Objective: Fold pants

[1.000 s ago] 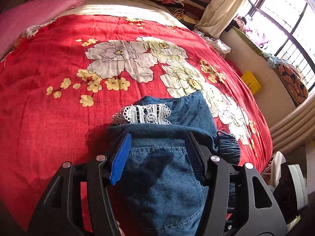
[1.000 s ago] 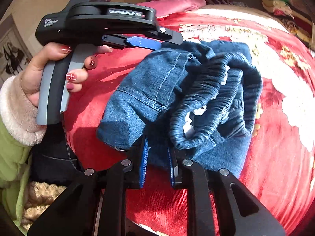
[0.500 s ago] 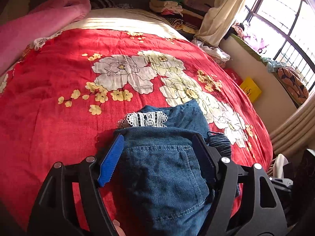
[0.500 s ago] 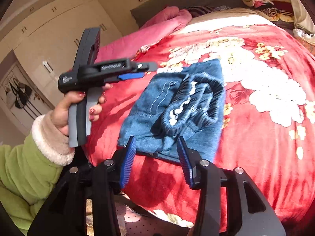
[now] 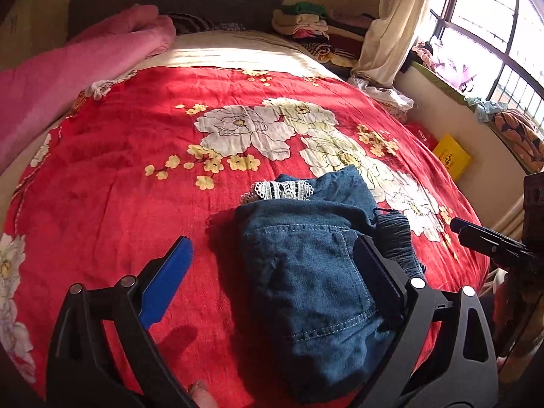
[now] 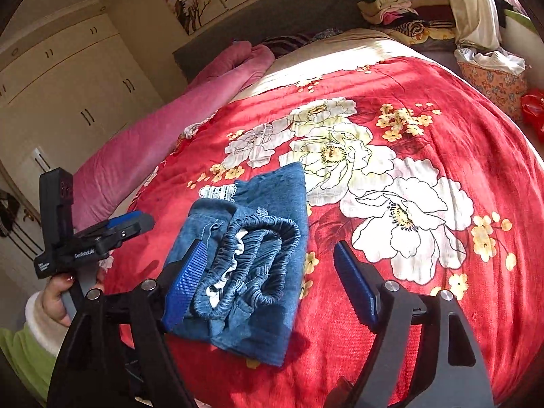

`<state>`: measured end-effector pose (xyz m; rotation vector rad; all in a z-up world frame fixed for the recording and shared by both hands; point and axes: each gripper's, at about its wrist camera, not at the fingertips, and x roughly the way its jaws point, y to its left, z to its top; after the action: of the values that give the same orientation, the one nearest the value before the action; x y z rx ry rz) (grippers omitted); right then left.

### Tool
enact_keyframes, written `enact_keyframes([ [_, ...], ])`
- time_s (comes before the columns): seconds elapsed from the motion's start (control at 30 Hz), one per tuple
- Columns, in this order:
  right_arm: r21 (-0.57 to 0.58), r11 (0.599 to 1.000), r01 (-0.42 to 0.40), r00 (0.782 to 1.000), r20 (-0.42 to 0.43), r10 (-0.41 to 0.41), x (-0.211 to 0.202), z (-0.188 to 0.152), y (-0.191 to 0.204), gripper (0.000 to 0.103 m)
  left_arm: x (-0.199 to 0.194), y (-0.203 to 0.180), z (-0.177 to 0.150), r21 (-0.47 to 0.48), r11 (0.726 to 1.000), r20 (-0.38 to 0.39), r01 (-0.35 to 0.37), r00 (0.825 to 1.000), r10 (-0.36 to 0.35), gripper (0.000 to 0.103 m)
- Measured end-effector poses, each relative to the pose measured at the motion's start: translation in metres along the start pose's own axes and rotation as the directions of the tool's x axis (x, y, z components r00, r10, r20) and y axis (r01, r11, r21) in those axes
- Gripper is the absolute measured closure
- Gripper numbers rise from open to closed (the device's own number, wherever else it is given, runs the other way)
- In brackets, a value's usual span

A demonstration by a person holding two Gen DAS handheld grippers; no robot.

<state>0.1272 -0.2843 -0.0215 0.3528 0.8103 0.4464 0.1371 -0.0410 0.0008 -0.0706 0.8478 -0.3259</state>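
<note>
The blue denim pants [image 5: 306,272] lie folded in a compact bundle on the red floral bedspread [image 5: 136,170]. A white lace trim [image 5: 284,190] peeks out at the far edge. From the right wrist view the pants [image 6: 272,197] show their gathered elastic waistband [image 6: 265,231] on top. My left gripper [image 5: 272,243] hovers over the bundle with its jaws opening, neither pad pressing the denim. My right gripper [image 6: 270,244] is also opening, lifted clear of the near corner of the pants. A hand [image 6: 57,292] holds the left gripper [image 6: 125,224] at the left of that view.
A pink quilt [image 5: 68,68] runs along the left side of the bed. Stacked folded clothes [image 5: 306,23] sit by the headboard. A window [image 5: 493,17], a yellow box [image 5: 450,156] and a floral basket [image 6: 493,81] lie off the bed's right side. Wardrobe doors [image 6: 68,85] stand at left.
Both grippers have let go of the pants, spread wide and drawn back and up. The folded bundle now rests on the bedspread by itself.
</note>
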Motion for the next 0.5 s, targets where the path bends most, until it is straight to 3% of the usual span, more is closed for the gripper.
enact_keyframes([
  [0.5, 0.012, 1.0, 0.021, 0.997, -0.076, -0.02, 0.035, -0.011, -0.006, 0.022, 0.017, 0.003, -0.024, 0.006, 1.0, -0.039, 0.0, 0.999, 0.0, 0.01],
])
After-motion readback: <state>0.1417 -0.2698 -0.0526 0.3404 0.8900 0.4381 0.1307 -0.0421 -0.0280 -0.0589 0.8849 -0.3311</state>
